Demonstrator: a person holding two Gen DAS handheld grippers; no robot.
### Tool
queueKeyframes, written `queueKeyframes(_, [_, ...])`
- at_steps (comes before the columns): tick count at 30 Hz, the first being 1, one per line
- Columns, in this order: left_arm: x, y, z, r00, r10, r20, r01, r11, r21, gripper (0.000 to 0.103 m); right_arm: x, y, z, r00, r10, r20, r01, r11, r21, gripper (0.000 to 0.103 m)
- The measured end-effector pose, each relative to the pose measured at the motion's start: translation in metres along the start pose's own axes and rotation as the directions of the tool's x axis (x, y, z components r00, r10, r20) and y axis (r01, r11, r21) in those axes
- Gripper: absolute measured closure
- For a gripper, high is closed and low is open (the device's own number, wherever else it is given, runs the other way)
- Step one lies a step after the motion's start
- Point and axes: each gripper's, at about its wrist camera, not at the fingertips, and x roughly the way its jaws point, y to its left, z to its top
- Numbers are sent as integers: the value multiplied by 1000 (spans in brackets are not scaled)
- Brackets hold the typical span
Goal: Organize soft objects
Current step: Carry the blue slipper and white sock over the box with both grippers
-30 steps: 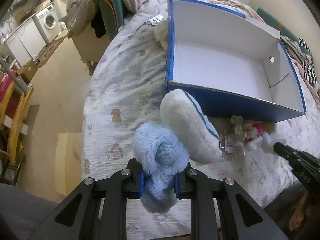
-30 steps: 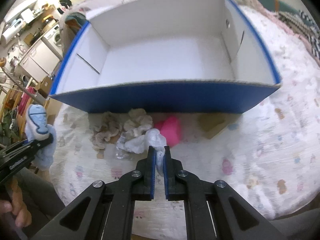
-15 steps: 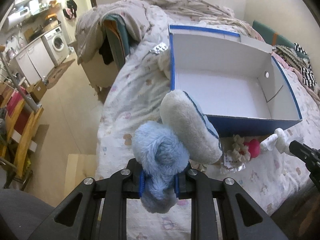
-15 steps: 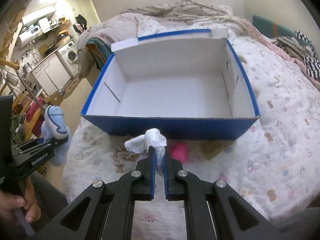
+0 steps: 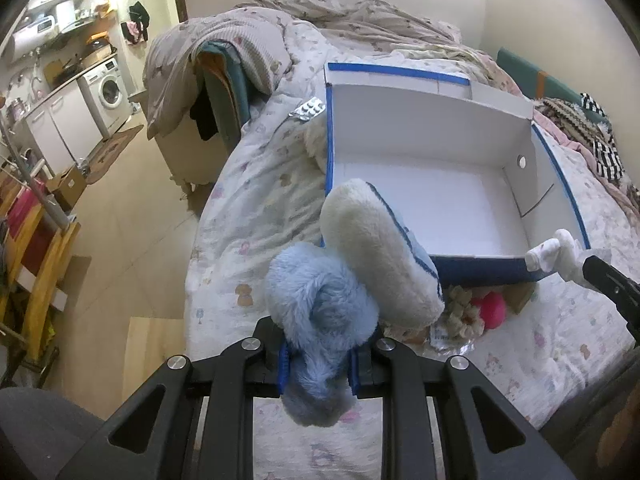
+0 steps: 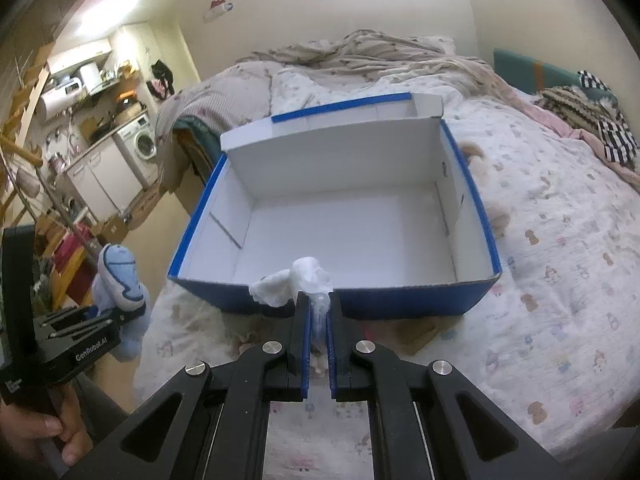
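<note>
My left gripper point(image 5: 318, 354) is shut on a fluffy blue and white plush slipper point(image 5: 352, 280), held above the bed edge, near the front left corner of an open blue box with white inside point(image 5: 436, 200). My right gripper point(image 6: 318, 312) is shut on a white soft item in clear wrap point(image 6: 296, 282), held just over the front wall of the same box point(image 6: 340, 232). That item point(image 5: 556, 254) and the right gripper show at the right of the left wrist view. The slipper point(image 6: 120, 276) and left gripper show at the left of the right wrist view.
The box stands on a bed with a patterned quilt point(image 6: 560, 240). In front of the box lie a pink soft item point(image 5: 490, 308), beige scrunchies point(image 5: 460, 308) and a brown card piece point(image 6: 416, 332). A blister pack point(image 5: 310, 109) lies by the box's far left corner. Bedding and a chair with clothes point(image 5: 216, 92) stand at the back left.
Both grippers have risen and drawn back from the bed with their loads. The white item has been lifted off the pile in front of the box up to the box's front wall.
</note>
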Motion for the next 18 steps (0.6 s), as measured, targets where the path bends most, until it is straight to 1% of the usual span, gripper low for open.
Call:
queueKeyframes(4, [-4,-5,13,1000,-14,14,14,1000,1,83,-2,-5,10,1000,-2,21,2,1000,15,95])
queueKeyframes(8, [-8,-9,31,999,-23,35,23,1000,-1,83,-2,-13,27,999,27,39,-29,997,68,95])
queueKeyframes(11, [-7,-15,46,999,-26,45,26,1000,1,83,2,-16,38,998,36,54,-40,995,86,95])
queueKeyframes(14, [-4,-21,61,998,-26,59,24,999,23,83,8,-16,47,998,32,58,-36,996,76,95])
queueKeyframes(18, [8,-30,80,998,-28,60,25,999,43,83,21,-19,59,998,29,51,-33,997,66,95])
